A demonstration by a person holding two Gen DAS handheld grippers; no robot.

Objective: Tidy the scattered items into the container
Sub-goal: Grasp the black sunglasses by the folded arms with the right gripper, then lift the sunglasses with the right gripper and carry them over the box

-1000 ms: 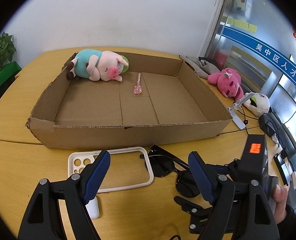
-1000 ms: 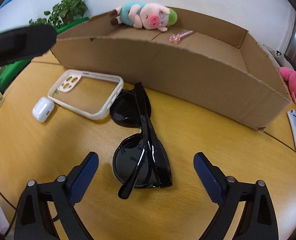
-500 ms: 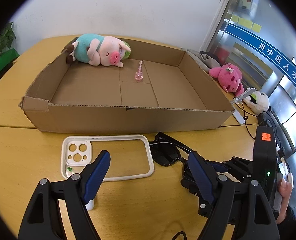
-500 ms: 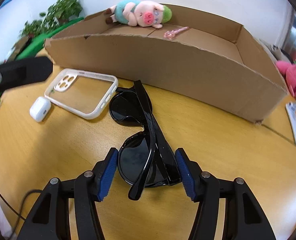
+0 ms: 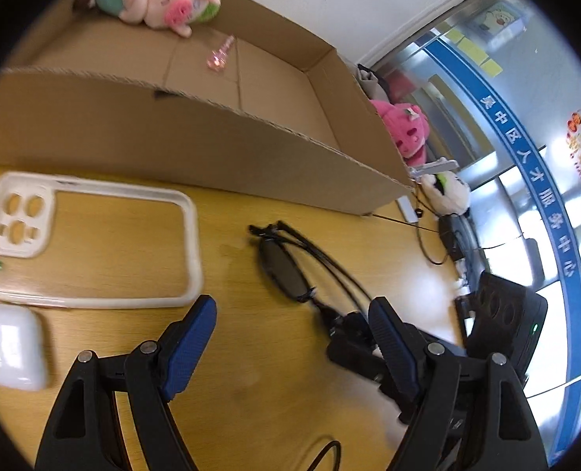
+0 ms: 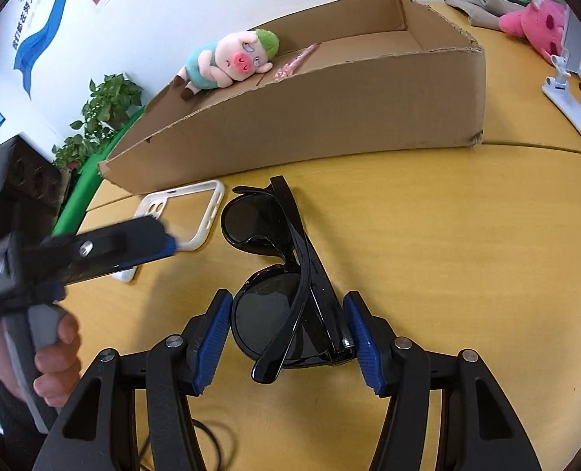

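The right gripper, wide apart a second ago, now clamps the folded sunglasses lying on the table beside the cardboard box, ready for lifting; the left gripper stays open and empty.

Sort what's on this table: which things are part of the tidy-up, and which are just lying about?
Job: sunglasses in right gripper; phone case; earbud case; cardboard box.
Lying about: pink plush; white stand; potted plant.
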